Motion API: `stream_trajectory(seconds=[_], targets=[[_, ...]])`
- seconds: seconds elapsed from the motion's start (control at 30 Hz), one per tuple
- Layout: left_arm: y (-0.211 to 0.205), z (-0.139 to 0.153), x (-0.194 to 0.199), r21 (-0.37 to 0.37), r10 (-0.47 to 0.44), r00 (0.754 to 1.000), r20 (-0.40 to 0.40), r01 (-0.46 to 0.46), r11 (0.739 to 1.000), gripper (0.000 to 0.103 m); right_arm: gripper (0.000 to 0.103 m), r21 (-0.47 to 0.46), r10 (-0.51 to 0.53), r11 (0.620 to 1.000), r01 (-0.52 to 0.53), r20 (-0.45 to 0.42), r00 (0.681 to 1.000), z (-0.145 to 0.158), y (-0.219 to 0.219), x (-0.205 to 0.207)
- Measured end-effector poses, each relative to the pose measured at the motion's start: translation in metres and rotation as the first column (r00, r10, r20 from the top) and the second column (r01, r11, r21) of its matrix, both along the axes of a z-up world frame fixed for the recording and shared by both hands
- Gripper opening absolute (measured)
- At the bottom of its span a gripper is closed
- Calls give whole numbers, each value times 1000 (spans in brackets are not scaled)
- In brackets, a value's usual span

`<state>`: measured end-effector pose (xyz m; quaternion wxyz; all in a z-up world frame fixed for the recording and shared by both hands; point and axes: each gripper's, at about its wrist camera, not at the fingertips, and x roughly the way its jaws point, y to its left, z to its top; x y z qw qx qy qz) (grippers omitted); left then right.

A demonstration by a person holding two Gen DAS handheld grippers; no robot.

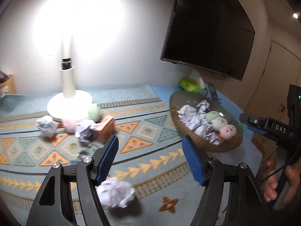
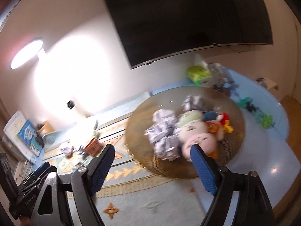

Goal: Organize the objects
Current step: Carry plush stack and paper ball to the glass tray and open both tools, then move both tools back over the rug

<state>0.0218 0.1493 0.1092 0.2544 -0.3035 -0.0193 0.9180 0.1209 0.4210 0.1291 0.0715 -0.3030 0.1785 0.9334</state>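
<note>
Crumpled paper ball (image 1: 116, 193) lies loose on the patterned cloth (image 1: 146, 131) near the desk's front edge, just below the spread, empty left gripper (image 1: 150, 162). Right gripper (image 2: 152, 167), also spread and empty, hovers before the wicker basket (image 2: 139, 131) near the right edge.

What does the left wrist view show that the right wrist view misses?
Left wrist only: a loose crumpled paper ball on the rug just below the open left tongs. Right wrist only: green toys on the blue surface past the basket, and boxes at far left. Both: the woven basket holding paper balls and plush toys, and the dark screen.
</note>
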Motion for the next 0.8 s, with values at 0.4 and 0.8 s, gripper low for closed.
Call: stream_trajectory(seconds=[0.4,0.8], targets=[[-151,-63,12,-54,387,920,62,-384,922,68,86,-30,379,925,-380,-30,925,-74,-150,-40],[-160,-80,13,-65,363,927,91,-358,931,68,95,211,384,900,-381,28,923,-87,-194,-35]])
